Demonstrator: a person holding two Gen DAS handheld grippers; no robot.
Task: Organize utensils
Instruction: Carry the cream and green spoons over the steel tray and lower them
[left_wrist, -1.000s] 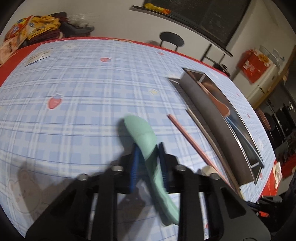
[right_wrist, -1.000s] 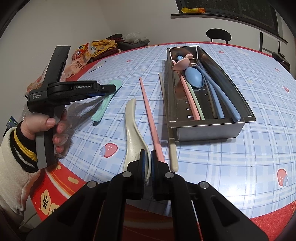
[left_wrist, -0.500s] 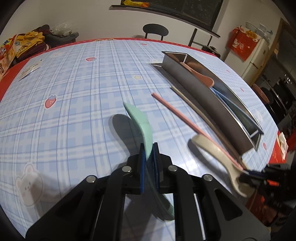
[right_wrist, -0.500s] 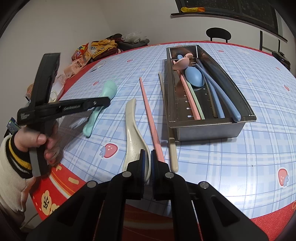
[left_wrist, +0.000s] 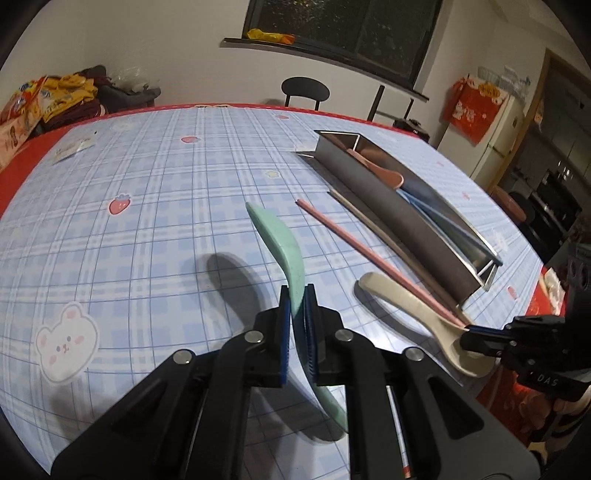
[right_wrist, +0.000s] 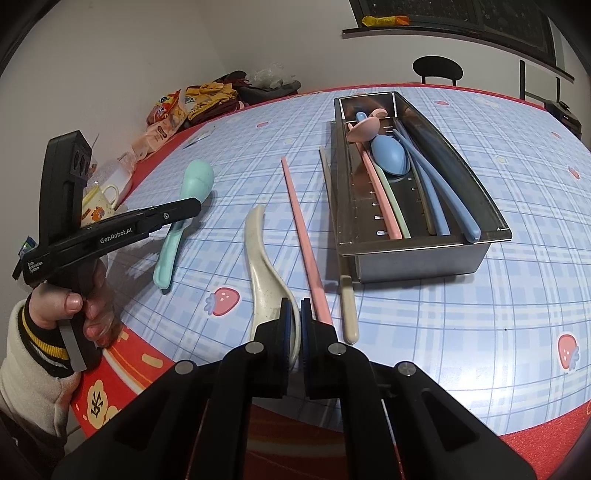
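Mint-green spoon (left_wrist: 291, 254) sits pinched mid-handle in the left gripper (left_wrist: 296, 295), centre of the left view, lifted off the worktop (left_wrist: 147, 206). The right gripper (right_wrist: 294, 314) is clamped on the cream spoon (right_wrist: 264, 266), which lies at lower centre beside the pink chopstick (right_wrist: 301, 236). To land the green spoon cleanly, align it lengthwise with the steel tray (right_wrist: 491, 218) at upper right, clear the rim, then release low.

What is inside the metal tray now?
In the metal tray lie a pink spoon, a blue spoon and long pink, green and blue handles. Its floor beneath them is partly covered.
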